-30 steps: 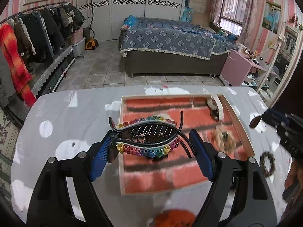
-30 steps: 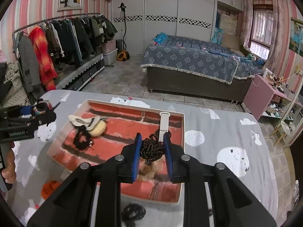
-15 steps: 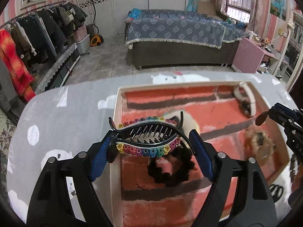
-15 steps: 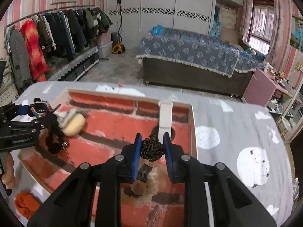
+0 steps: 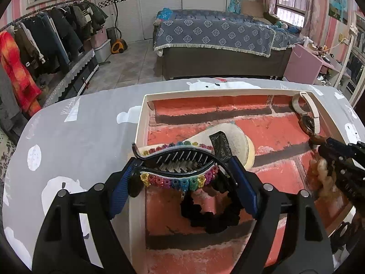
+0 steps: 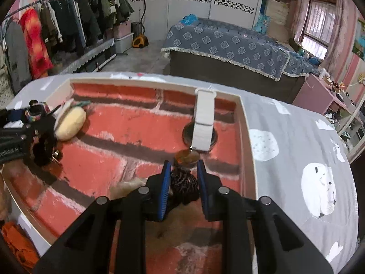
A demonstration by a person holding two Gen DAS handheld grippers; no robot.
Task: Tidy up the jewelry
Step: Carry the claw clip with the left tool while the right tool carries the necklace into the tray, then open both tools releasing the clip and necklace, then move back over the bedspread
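Even, soft indoor light, sharp at centre.
We see daylight at the barred window (image 5: 289,11), faint shadows, strong fisheye bending and dark corners.

Grey bear-print table (image 5: 75,132) carries the brick-lined tray (image 5: 139,123); orange scrunchie (image 6: 16,239) beside it

Glossy black plastic hair clip (image 5: 178,162), fuzzy brick-print tray lining (image 5: 269,123), matt grey cloth tablecloth (image 5: 86,132).
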